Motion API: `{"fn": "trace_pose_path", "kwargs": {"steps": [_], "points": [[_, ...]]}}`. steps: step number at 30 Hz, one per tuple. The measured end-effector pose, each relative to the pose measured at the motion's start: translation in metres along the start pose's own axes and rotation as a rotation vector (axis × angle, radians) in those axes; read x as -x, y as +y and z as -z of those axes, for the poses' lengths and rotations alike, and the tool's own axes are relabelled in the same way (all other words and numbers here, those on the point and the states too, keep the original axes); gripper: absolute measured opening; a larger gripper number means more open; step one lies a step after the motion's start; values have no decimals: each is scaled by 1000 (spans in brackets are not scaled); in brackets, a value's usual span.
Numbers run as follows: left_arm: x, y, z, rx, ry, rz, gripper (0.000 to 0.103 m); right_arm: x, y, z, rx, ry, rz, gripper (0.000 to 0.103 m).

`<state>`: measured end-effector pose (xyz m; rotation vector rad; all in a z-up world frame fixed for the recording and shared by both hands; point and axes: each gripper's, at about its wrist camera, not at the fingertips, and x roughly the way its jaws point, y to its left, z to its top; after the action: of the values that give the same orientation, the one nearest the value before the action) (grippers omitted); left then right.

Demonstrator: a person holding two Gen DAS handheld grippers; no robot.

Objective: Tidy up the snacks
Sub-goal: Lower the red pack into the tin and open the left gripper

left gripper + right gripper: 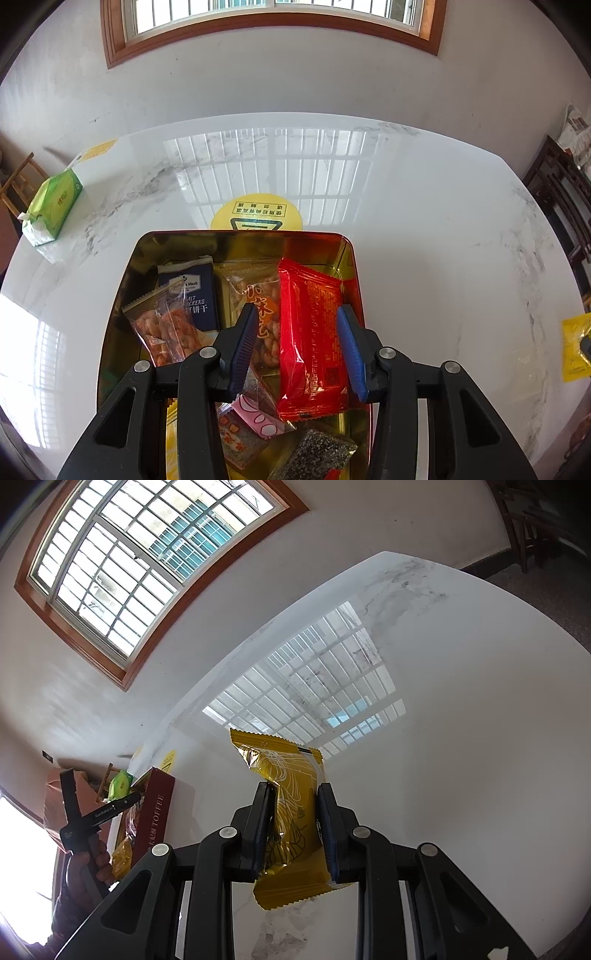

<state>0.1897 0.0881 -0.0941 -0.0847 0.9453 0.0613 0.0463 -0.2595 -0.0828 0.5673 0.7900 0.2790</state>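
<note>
- We see our left gripper [301, 314] poised over the open tin [236, 242]. Its blue pads are spread, with the red packet [310, 332] lying between them; we cannot tell whether either pad touches it.
- The red packet lies along the right side of the tin, on top of the other snacks.
- To its left lie a peanut packet [258, 295], a navy cracker packet [195, 295] and a clear packet of orange snacks [162, 328]. At the near end lie a pink-and-white sweet [255, 417] and a dark speckled bar [317, 454].
- The tin stands on the white marble table [424, 240], with a green tissue pack [51, 203] at the far left edge.
- Our right gripper [295, 805] is pinching a yellow packet [284, 764] above the table, pads pressed on both sides.
</note>
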Motion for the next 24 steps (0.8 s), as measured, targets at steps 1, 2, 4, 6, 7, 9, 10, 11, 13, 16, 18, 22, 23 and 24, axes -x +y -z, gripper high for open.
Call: {"fn": "trace_pose_path", "kwargs": {"steps": [1, 2, 4, 6, 7, 9, 10, 11, 13, 16, 18, 22, 23, 24], "points": [[1, -1, 0, -3, -4, -5, 45, 0, 1, 0, 2, 0, 1, 23], [2, -2, 1, -5, -7, -7, 45, 0, 1, 0, 2, 1, 0, 23], [3, -3, 2, -10, -12, -13, 45, 0, 1, 0, 5, -1, 1, 23], [5, -5, 3, -20, -20, -24, 45, 0, 3, 0, 6, -4, -1, 23], [7, -6, 3, -27, -26, -29, 45, 1, 3, 0, 9, -5, -1, 23], [10, -9, 4, -39, -38, -41, 45, 0, 4, 0, 13, -6, -1, 23], [11, -10, 5, -46, -42, -46, 45, 1, 5, 0, 14, -7, -1, 23], [12, -11, 5, -51, -46, -48, 45, 1, 5, 0, 15, -8, -1, 23], [15, -12, 6, -59, -56, -57, 45, 1, 6, 0, 17, -10, -1, 23], [19, -12, 8, -59, -65, -59, 45, 2, 6, 0, 17, -14, -2, 23], [22, -10, 9, -51, -69, -57, 45, 3, 6, 0, 9, -16, -9, 23], [29, -4, 14, -21, -72, -43, 45, 7, 5, -1, 3, -27, -14, 23], [31, -3, 16, -15, -69, -37, 45, 8, 4, -2, 1, -28, -15, 23], [33, -2, 18, -10, -68, -32, 45, 8, 4, -2, -1, -29, -15, 23]]}}
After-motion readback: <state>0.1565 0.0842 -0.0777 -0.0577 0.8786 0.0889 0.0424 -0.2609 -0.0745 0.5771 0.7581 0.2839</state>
